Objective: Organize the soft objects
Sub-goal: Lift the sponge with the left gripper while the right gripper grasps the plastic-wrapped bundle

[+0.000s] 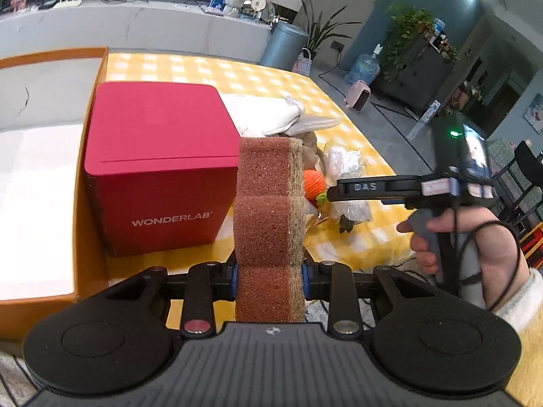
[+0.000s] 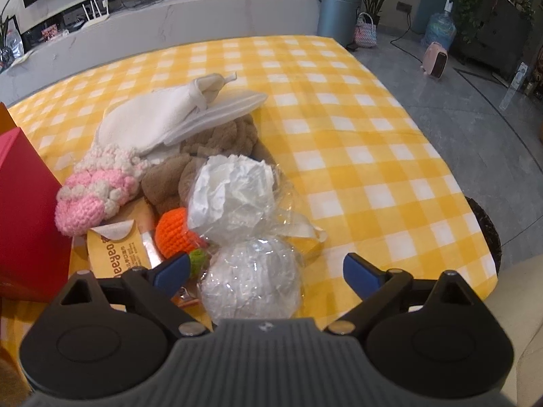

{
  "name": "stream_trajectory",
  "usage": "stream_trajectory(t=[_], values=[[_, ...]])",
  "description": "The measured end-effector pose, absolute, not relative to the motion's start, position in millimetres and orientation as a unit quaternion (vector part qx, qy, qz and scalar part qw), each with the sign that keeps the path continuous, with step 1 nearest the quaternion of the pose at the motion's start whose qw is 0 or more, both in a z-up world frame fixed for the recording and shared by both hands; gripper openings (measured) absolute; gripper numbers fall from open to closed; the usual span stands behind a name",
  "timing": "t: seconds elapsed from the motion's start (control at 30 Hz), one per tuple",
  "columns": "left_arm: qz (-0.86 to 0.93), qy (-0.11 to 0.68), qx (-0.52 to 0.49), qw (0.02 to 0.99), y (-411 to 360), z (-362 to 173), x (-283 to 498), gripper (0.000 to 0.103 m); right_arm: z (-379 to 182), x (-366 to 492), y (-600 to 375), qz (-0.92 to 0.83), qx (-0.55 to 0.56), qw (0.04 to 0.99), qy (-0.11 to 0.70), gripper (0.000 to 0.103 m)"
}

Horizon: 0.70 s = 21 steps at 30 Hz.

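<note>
**Left wrist view: sponge is gripped, now carry it to the box without losing it**

In the left wrist view my left gripper (image 1: 270, 276) pinches a brown scrubbing sponge (image 1: 268, 210) near its lower end. Both blue pads press on its sides, and the sponge stands up tall, just beside the red WONDERLAB box (image 1: 159, 166), on the box's right. I judge that the step in hand is to bring this sponge to its place, probably the orange tray (image 1: 86, 183) that lies left of and under the red box, though I cannot be sure which container is meant.

To do it well, I would keep the squeeze steady, because the sponge is soft and is held only at one end; a fast swing could make it bend or slip out. I would lift it higher than the top of the red box before crossing over it, so the long free end does not catch the box edge.

My right gripper (image 2: 268, 271) has its jaws spread wide and pinches nothing. It hovers over the pile right of the red box, with a ball wrapped in clear plastic (image 2: 253, 278) between the jaws but not pressed. Near it lie an orange crochet fruit (image 2: 174, 232), a pink and white knitted piece (image 2: 96, 200) and a white cloth (image 2: 146, 123) on the yellow checked tablecloth (image 2: 356, 135). I would hold the right side quiet until the sponge is delivered, so the two arms do not cross.
</note>
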<state>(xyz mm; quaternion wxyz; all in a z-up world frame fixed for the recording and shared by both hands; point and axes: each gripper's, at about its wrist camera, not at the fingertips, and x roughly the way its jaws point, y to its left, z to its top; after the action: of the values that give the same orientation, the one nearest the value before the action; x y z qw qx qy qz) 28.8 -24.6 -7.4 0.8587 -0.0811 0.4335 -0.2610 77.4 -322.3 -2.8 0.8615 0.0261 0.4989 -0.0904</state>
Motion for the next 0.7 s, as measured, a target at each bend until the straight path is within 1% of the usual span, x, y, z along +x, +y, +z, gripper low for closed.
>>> stream_trajectory(t=[0.1,0.17,0.23,0.33,0.43,0.6,0.7], values=[[-0.264,0.432,-0.077,0.859,-23,-6,25,0.036,-7,82,-320,-0.091,0.024,0.861,0.5,0.095],[-0.261,0.434,-0.083,0.858,-22,-5,26,0.036,-7,84,-323,-0.072,0.043,0.863,0.498,0.089],[-0.254,0.435,-0.086,0.86,-20,-6,26,0.036,-5,83,-326,-0.065,0.059,0.864,0.496,0.072],[-0.256,0.432,-0.089,0.86,-15,-4,22,0.036,-5,80,-328,-0.073,0.06,0.862,0.498,0.063],[-0.256,0.431,-0.091,0.86,-14,-6,26,0.036,-2,76,-329,-0.073,0.059,0.863,0.497,0.057],[-0.254,0.427,-0.089,0.863,-12,-4,25,0.036,9,66,-325,-0.089,0.031,0.872,0.481,0.056],[-0.259,0.417,-0.092,0.867,-12,0,21,0.036,18,61,-327,-0.097,0.032,0.878,0.468,0.056]])
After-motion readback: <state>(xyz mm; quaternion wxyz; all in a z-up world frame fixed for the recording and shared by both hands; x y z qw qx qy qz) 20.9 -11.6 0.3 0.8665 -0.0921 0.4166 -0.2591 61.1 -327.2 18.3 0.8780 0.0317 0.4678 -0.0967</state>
